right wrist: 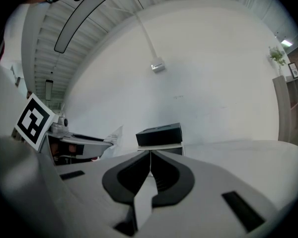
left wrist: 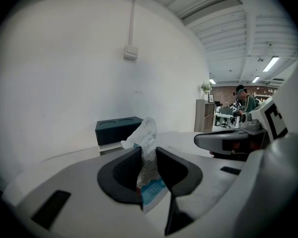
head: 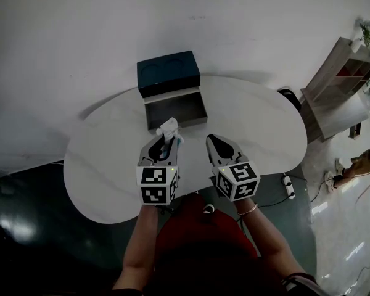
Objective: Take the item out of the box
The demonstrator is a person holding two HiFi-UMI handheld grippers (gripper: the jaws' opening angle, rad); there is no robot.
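Left gripper (head: 166,142) (left wrist: 150,158): jaws pinch a crinkled white plastic packet with blue print (head: 170,128) (left wrist: 147,135). The packet is outside the open grey box with the dark teal lid (head: 168,73), just in front of it. Its lower part is hidden between the pads, and the print is too small to read.

Right gripper (head: 217,142) (right wrist: 150,158): jaws pressed together, nothing between them.

Surface: white rounded table (head: 105,165).

Room: plain white wall and dark glossy floor. A wooden shelf unit (head: 339,82) stands at right, partly cut off.
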